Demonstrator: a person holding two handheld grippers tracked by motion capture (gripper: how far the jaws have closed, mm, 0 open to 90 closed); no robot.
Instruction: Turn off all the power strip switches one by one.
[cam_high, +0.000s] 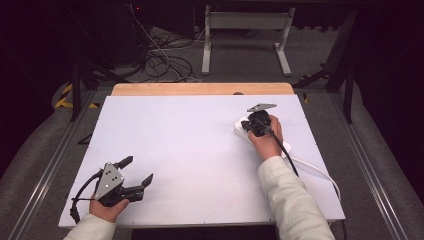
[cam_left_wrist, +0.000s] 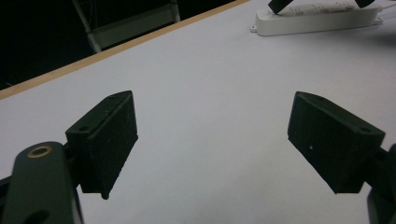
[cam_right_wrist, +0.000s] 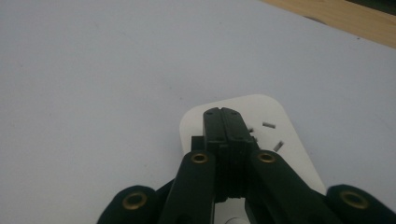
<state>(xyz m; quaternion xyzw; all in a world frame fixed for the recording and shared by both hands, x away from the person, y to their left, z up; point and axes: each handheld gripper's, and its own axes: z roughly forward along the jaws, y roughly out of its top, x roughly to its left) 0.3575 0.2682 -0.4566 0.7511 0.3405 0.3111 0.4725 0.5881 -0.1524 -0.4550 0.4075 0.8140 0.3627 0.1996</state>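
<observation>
A white power strip (cam_high: 240, 129) lies on the right half of the white table top (cam_high: 190, 145). My right gripper (cam_high: 251, 126) is shut and hangs over the strip's far end. In the right gripper view its closed jaws (cam_right_wrist: 227, 114) point down at the rounded end of the power strip (cam_right_wrist: 292, 144), next to socket slots; I cannot tell if they touch it. Nothing is between them. My left gripper (cam_high: 138, 169) rests near the front left corner, open and empty. The left gripper view has its wide-apart jaws (cam_left_wrist: 212, 107) over bare table, with the power strip (cam_left_wrist: 317, 21) far off.
A white cable (cam_high: 320, 172) runs from the strip toward the table's front right corner. A wooden strip (cam_high: 200, 89) edges the far side. Beyond it are loose floor cables (cam_high: 165, 60) and a white metal frame (cam_high: 245, 20).
</observation>
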